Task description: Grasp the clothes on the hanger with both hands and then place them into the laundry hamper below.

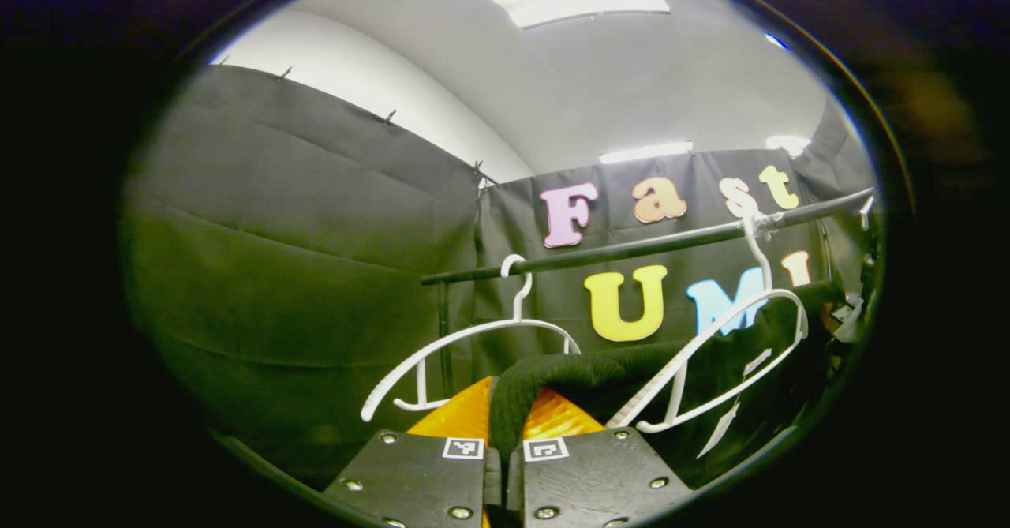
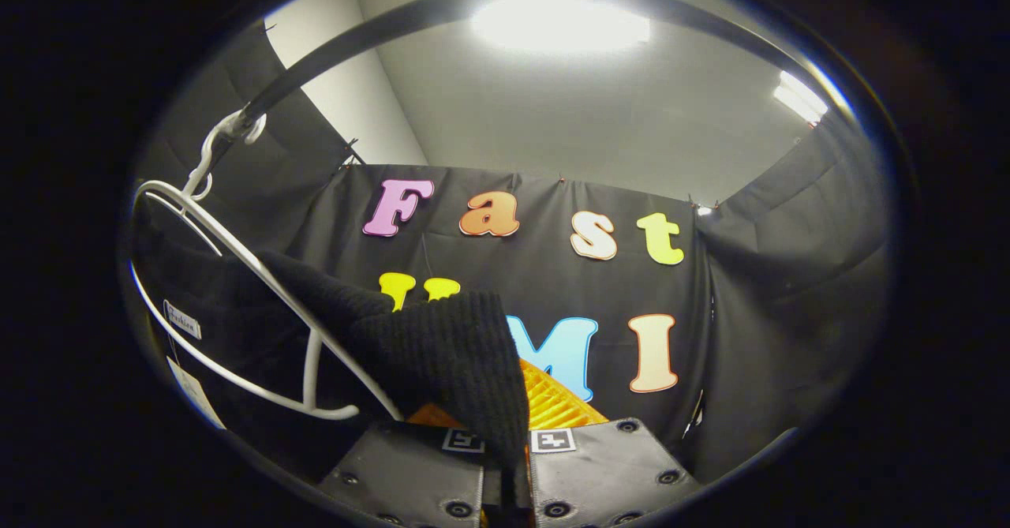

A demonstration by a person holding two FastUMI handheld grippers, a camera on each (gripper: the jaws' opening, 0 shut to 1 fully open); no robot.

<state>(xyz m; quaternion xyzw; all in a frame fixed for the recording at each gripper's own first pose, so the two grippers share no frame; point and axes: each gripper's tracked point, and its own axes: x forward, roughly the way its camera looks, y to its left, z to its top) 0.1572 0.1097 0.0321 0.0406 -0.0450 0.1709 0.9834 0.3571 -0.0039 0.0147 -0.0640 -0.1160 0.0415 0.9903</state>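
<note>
A black knitted garment [image 1: 600, 374] hangs on a white hanger [image 1: 714, 354] from the black rail [image 1: 631, 248]. In the left gripper view one edge of it runs down between the fingers of my left gripper [image 1: 503, 453], which is shut on the cloth. The right gripper view has the same black knit garment [image 2: 442, 354] draped off its white hanger [image 2: 260, 275] at the left, and a fold drops into my right gripper [image 2: 506, 449], also shut on it. The hamper is out of sight.
A second white hanger [image 1: 465, 346] hangs bare on the rail left of the garment. A rail upright [image 1: 443, 331] stands behind it. White tags [image 2: 183, 319] dangle from the garment. The rail [image 2: 355, 35] arches overhead in the right gripper view.
</note>
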